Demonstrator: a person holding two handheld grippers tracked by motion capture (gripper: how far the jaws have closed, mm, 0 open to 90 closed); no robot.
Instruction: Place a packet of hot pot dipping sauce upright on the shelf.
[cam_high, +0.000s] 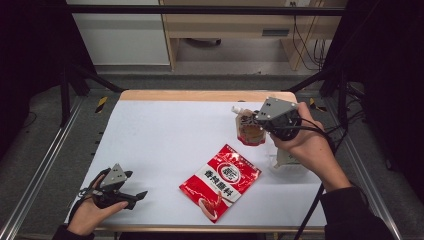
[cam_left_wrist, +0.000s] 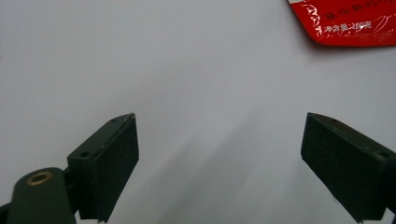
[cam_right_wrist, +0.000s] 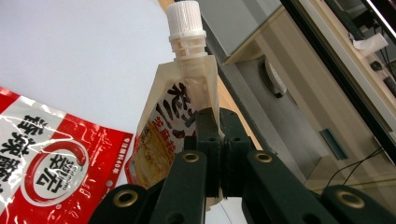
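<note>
Right gripper view has the right gripper (cam_right_wrist: 219, 154) clamped thin on one edge of the spouted sauce pouch (cam_right_wrist: 175, 121), lifted off the white table (cam_high: 165, 140) at about two o'clock from the red seasoning packet (cam_high: 220, 181). So slight a pinch could let the hanging pouch swing or slide free. The left gripper (cam_high: 134, 192) rests at seven o'clock, jaws apart and empty.

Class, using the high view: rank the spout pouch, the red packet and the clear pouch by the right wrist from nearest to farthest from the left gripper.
1. The red packet, mid-table, to the right of the left gripper.
2. The spout pouch, farther back on the right, clamped in the right gripper.
3. The clear pouch, at the right edge, partly under the right hand.
</note>
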